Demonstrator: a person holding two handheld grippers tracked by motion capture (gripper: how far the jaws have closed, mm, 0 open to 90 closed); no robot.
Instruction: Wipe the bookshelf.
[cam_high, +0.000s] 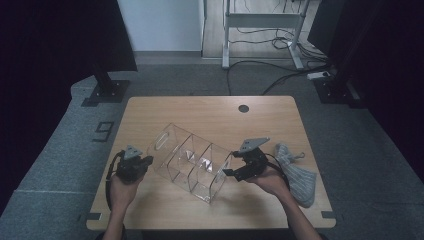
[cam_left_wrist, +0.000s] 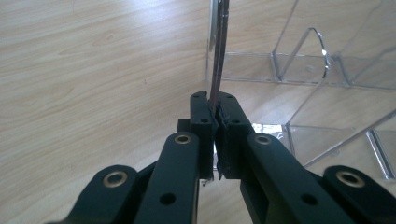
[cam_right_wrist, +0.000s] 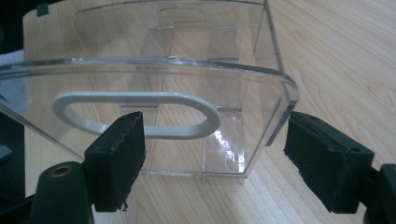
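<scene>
Clear organizer (cam_high: 192, 161) wall clamped in left gripper (cam_left_wrist: 216, 122), right gripper (cam_right_wrist: 212, 158) released, jaws spread around handle end, socks (cam_high: 298, 173) just beyond it.

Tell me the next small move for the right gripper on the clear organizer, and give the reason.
Probably close the right gripper on the clear organizer's end wall. Its jaws stand open, straddling the wall by the handle slot without pressing it, while the left gripper is clamped on the opposite wall.
</scene>
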